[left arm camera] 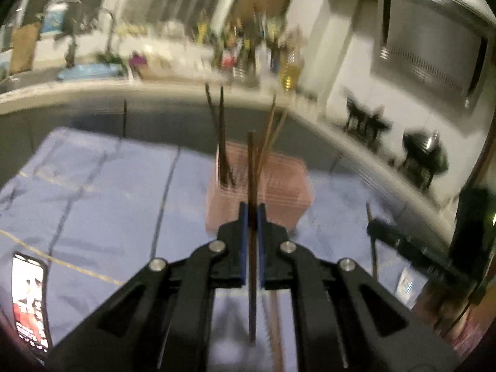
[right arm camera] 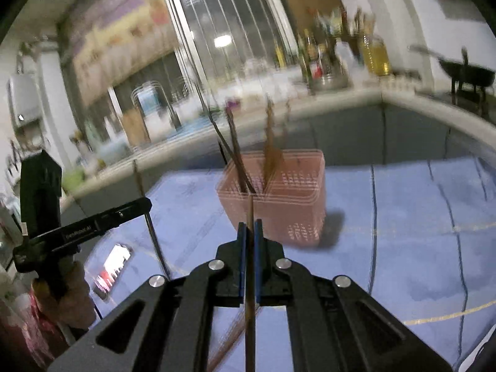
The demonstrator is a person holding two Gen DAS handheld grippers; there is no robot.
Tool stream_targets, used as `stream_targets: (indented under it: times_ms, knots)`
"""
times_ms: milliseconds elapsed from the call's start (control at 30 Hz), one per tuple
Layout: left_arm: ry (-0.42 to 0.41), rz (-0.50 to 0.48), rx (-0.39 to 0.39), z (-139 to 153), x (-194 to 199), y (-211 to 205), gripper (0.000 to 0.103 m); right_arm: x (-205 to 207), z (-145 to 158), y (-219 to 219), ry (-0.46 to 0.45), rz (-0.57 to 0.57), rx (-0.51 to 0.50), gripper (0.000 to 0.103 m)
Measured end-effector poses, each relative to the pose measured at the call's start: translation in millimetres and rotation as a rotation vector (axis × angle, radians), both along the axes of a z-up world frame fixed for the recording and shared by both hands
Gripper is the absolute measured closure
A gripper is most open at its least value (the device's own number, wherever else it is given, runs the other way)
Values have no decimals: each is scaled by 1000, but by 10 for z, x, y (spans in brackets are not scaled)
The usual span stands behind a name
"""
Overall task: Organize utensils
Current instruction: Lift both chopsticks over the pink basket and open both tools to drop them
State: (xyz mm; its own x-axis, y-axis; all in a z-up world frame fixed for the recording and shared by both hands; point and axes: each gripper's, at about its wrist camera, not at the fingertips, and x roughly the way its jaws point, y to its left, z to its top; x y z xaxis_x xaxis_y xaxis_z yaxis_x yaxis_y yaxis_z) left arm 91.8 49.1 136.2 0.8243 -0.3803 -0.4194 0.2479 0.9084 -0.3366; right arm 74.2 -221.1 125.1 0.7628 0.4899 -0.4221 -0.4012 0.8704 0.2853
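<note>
A pink slotted basket [left arm camera: 272, 186] stands on the blue cloth and holds several chopsticks [left arm camera: 221, 130] upright. My left gripper [left arm camera: 251, 214] is shut on a dark chopstick [left arm camera: 251, 167], held upright just in front of the basket. In the right wrist view the basket [right arm camera: 288, 204] stands ahead with its chopsticks [right arm camera: 235, 152]. My right gripper [right arm camera: 250, 232] is shut on a brown chopstick [right arm camera: 250, 310], close to the basket's near wall. The left gripper also shows in the right wrist view [right arm camera: 136, 207], holding its chopstick. More chopsticks [right arm camera: 226, 347] lie on the cloth under my right gripper. Both views are blurred.
A phone [left arm camera: 29, 300] with a lit screen lies on the blue cloth [left arm camera: 108, 201] at the left. A kitchen counter [left arm camera: 173, 88] runs behind, with bottles, an oil jug [left arm camera: 290, 73] and a stove with black pans [left arm camera: 424, 155] at the right.
</note>
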Motion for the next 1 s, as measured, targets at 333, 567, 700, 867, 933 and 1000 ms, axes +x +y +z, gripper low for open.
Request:
stream_targets:
  times_ms: [333, 567, 700, 867, 933, 1000]
  knots:
    - [-269, 118, -46, 883, 72, 54, 98, 280, 691, 60, -277, -168, 134, 99]
    - [-276, 153, 4, 918, 769, -68, 98, 1178, 749, 280, -392, -278, 204, 99]
    - [-237, 148, 33, 743, 1216, -116, 98, 1578, 684, 371, -460, -327, 216, 99]
    - [-196, 125, 35, 497, 1513, -106, 98, 1868, 440, 453, -467, -338, 193, 99]
    - [-178, 112, 43, 395, 1563, -105, 98, 1927, 361, 479, -455, -336, 183, 99]
    - [-167, 97, 46, 332, 1587, -108, 98, 1958, 287, 500, -437, -331, 176, 99]
